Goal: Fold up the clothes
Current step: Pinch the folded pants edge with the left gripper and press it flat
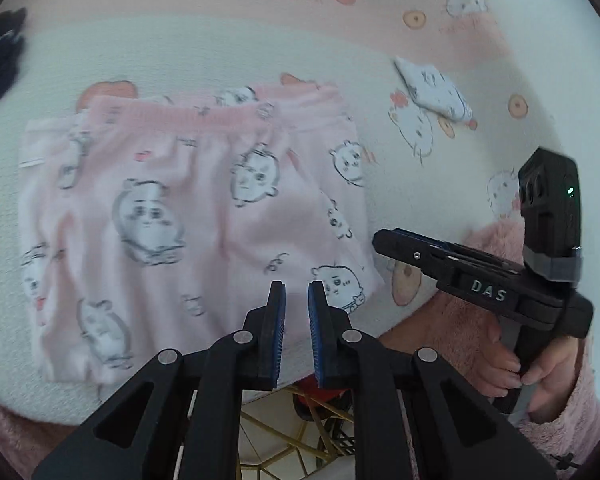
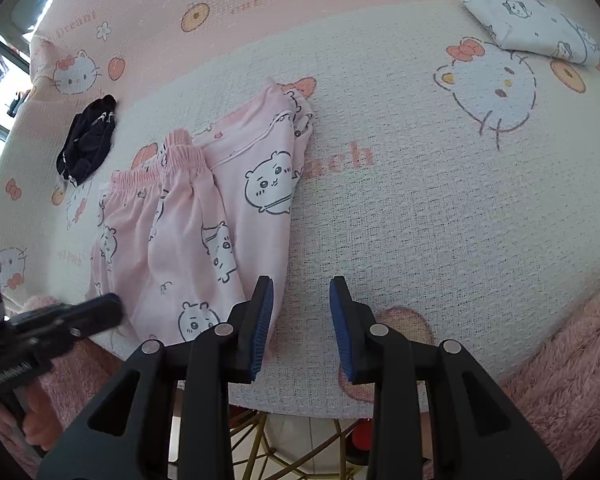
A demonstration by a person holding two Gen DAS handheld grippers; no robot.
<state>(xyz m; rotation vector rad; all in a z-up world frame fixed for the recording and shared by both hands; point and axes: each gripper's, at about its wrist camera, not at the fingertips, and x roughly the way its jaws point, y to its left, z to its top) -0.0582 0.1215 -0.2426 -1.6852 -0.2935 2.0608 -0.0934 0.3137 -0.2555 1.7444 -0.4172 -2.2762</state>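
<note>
The pink trousers (image 2: 204,216) lie folded in half lengthwise near the front edge of the cloth (image 2: 420,208), legs stacked, waistband away from the person; judging by that, a crosswise fold is left. A white bundle (image 2: 536,28) at the far right looks already folded, and a dark garment (image 2: 88,140) on the left waits crumpled.

The left gripper (image 1: 297,300) hangs above the trouser hems, jaws nearly together, nothing between them. The right gripper (image 2: 302,292) is spread and empty, just beside the trousers' edge.

The cloth is a cream and pink cartoon-cat cover, probably on a table; tiled floor shows below.
</note>
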